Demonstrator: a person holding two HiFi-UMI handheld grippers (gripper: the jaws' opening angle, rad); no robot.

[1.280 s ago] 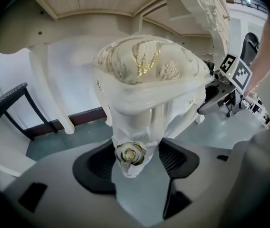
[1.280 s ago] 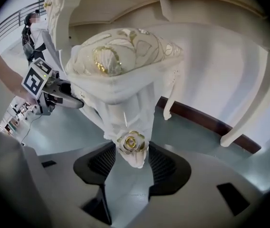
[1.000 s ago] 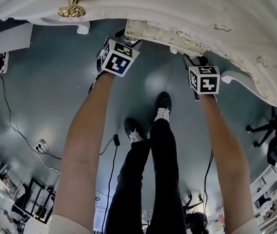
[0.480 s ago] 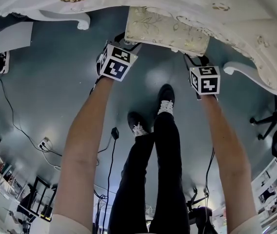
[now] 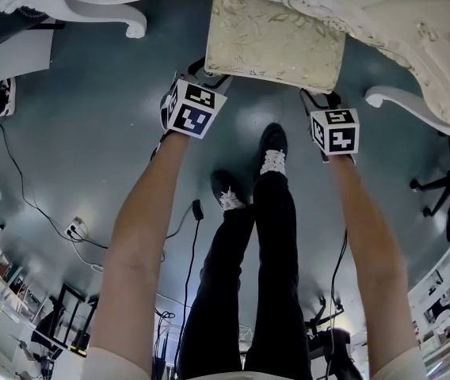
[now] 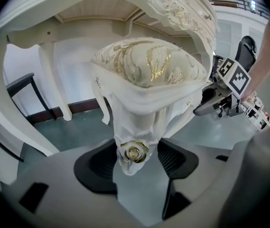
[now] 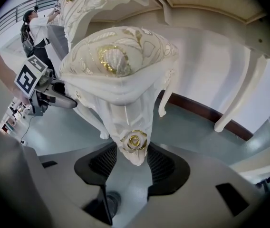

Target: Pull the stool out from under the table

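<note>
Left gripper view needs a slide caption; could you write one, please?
Left gripper grips the rose-carved leg of the cream stool.

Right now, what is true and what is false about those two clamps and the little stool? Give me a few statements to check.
1. The left gripper and the right gripper each have their jaws closed on a leg of the stool, at a gold rose. True.
2. The cushion is plain red. False: it is cream with a gold pattern.
3. The stool sits wholly hidden under the table. False: in the head view most of its cushion shows clear of the table's edge.
4. The person's shoes are on a grey-blue floor. True.
</note>
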